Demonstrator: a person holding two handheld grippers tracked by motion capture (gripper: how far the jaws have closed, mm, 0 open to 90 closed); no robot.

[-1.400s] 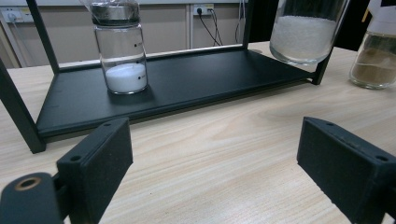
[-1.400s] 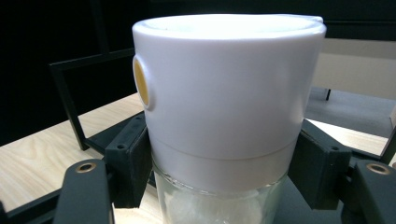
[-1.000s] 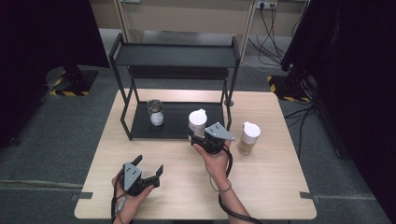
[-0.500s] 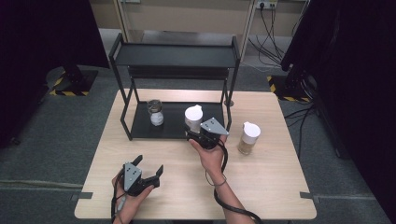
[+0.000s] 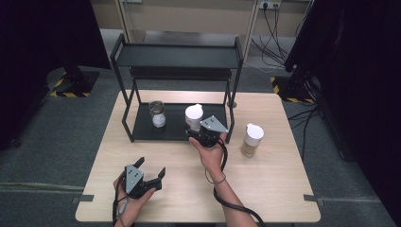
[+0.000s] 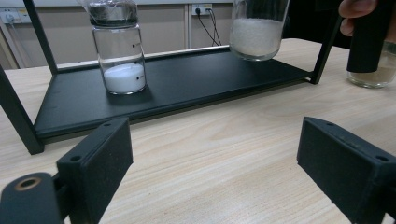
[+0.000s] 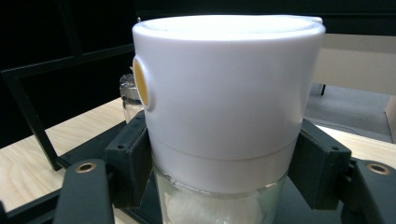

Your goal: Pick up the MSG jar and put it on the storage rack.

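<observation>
— What have you got in your right gripper point(image 5: 197, 134)?

— A white-capped jar point(image 5: 193, 117) with white grains in its glass body. My jaws are clamped on it just under the cap, one pad on each side; in the right gripper view the cap point(image 7: 226, 88) stands straight up between them. The jar is at the right end of the black rack's point(image 5: 176, 56) bottom shelf, its base hanging just over the shelf in the left gripper view.

— And your left?

— My left gripper point(image 5: 150, 170) is low over the near-left part of the table point(image 5: 279, 179), jaws wide apart with bare wood between them — nothing held.

— Anything else around?

— A small jar point(image 5: 158, 113) with a clear lid stands on the shelf to the left, well apart from mine. A second white-capped jar point(image 5: 251, 139) stands on the table just outside the rack's right post.
</observation>
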